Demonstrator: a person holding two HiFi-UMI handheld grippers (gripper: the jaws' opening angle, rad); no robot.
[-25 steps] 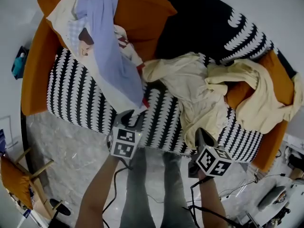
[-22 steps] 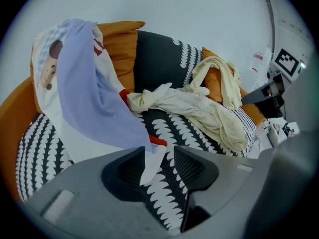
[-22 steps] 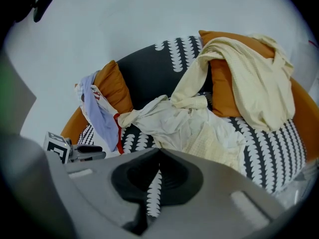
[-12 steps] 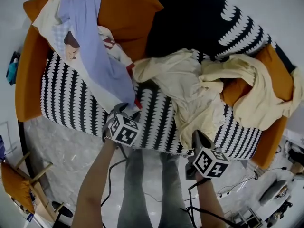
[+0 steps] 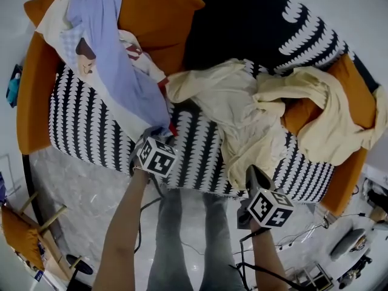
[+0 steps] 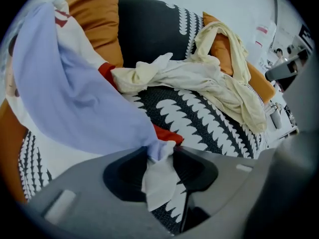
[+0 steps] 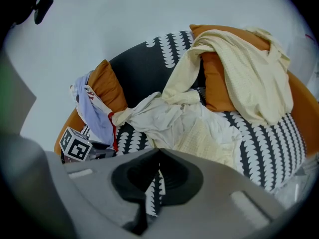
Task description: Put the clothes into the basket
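A lavender garment (image 5: pixel 115 59) lies draped from the orange cushion (image 5: pixel 160 17) down over the black-and-white sofa seat (image 5: pixel 91 126), on top of a white printed cloth. My left gripper (image 5: pixel 160 136) is at its lower hem by the seat's front edge. In the left gripper view the lavender garment's (image 6: pixel 75 103) hem and a white flap sit pinched between the jaws of my left gripper (image 6: pixel 160 152), which are closing. Cream clothes (image 5: pixel 236 108) and a pale yellow garment (image 5: pixel 327 114) lie to the right. My right gripper (image 5: pixel 254 173) hovers shut and empty by the cream pile. No basket is in view.
The sofa has orange side cushions and a black backrest (image 5: pixel 242 23). The person's legs (image 5: pixel 182 241) stand on a marble floor in front of the seat. A wooden stool with an orange seat (image 5: pixel 21 229) is at bottom left, with cables and white equipment (image 5: pixel 351 241) at bottom right.
My left gripper has moved in and down onto the lavender garment's hem at the seat's front edge. The right gripper has barely shifted.
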